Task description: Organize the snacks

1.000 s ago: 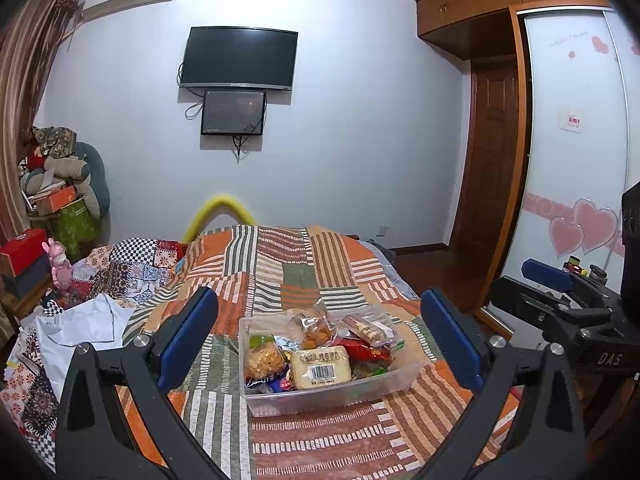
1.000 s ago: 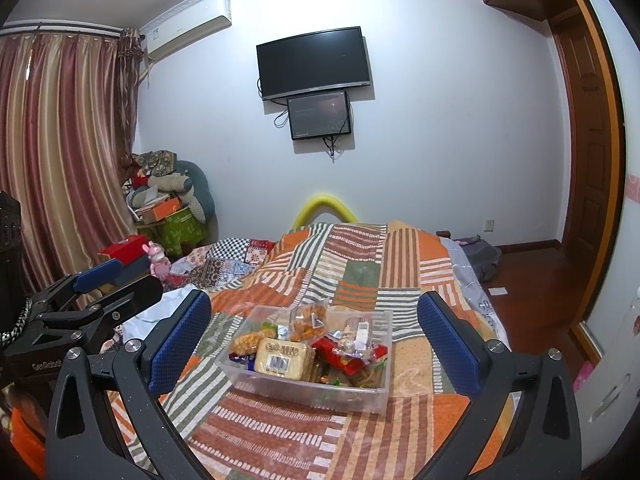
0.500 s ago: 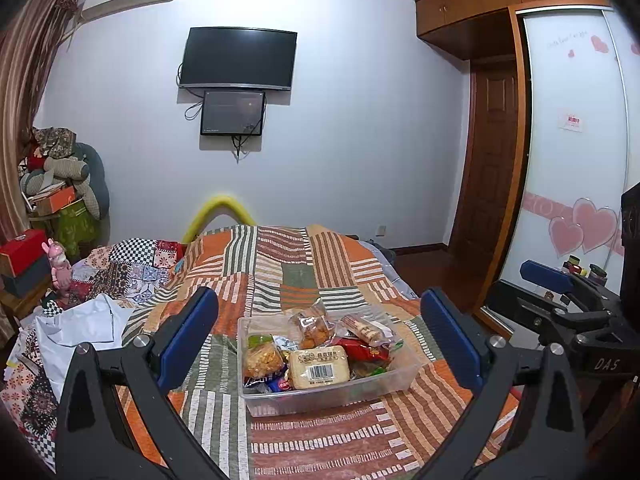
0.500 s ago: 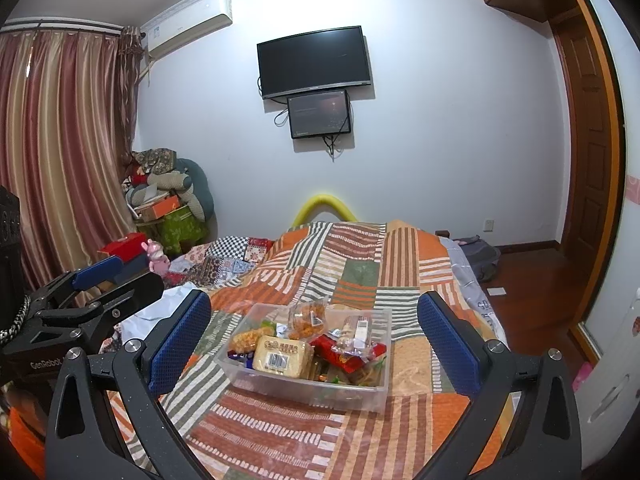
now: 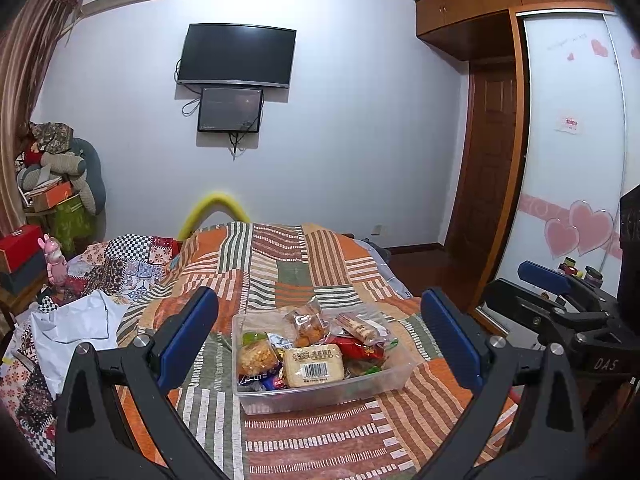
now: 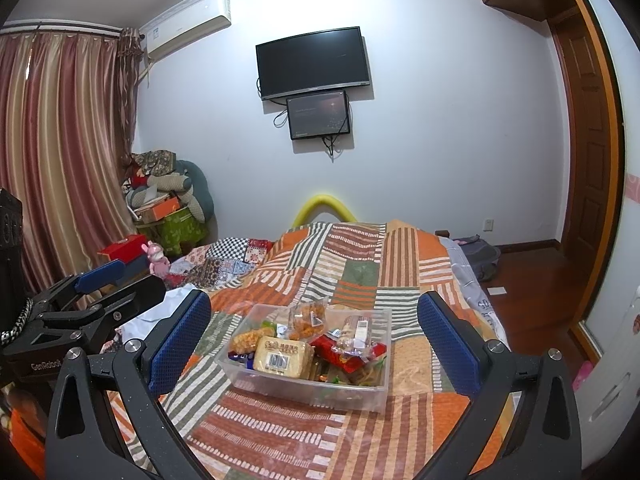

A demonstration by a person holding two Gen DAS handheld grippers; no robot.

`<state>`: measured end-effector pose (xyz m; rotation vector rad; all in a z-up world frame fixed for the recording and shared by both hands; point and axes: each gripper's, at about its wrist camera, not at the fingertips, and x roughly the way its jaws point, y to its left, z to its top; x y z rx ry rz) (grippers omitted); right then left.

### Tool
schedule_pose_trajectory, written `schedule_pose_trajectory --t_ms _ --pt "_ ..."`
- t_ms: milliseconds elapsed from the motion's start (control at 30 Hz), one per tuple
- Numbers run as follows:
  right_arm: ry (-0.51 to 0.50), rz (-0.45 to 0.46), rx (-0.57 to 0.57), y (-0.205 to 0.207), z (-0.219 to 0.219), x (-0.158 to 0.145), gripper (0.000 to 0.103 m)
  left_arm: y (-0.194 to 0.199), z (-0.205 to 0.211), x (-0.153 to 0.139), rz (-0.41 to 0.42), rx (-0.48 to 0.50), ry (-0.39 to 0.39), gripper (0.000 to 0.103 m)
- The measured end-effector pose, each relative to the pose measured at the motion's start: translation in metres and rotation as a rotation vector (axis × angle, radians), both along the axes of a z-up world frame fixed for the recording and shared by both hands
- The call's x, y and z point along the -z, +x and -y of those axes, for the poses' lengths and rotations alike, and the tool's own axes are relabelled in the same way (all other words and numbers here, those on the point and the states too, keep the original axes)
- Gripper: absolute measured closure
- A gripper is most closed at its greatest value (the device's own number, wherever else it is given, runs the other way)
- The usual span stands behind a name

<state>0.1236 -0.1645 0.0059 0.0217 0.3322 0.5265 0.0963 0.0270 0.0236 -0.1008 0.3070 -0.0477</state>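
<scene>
A clear plastic bin [image 5: 328,394] [image 6: 280,384] full of packaged snacks stands on the striped patchwork bedspread [image 5: 288,264]. On top lies a pale cake pack with a barcode [image 5: 314,365] [image 6: 283,355], beside an orange snack bag [image 5: 256,358] and a red packet [image 5: 356,350]. My left gripper [image 5: 318,334] is open and empty, held above and in front of the bin. My right gripper [image 6: 314,330] is open and empty, likewise short of the bin. Each gripper shows at the edge of the other's view.
White cloth [image 5: 76,328] and a floral quilt lie at the bed's left. Boxes and cushions [image 6: 164,200] pile in the left corner by the curtain. A TV [image 5: 236,56] hangs on the far wall. A wardrobe and door [image 5: 492,152] stand to the right.
Both grippers have drifted very slightly; the bin sits a touch lower and nearer in both views. Jaws stay open.
</scene>
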Motion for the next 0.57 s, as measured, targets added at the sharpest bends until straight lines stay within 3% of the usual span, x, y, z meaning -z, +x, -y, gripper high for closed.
schedule_pose_trajectory --t_ms 567 --pt "-0.003 -0.005 0.011 -0.0001 0.0024 -0.0022 0.0 -0.0036 0.0009 -0.0005 -0.004 0.003 -0.005 0.0"
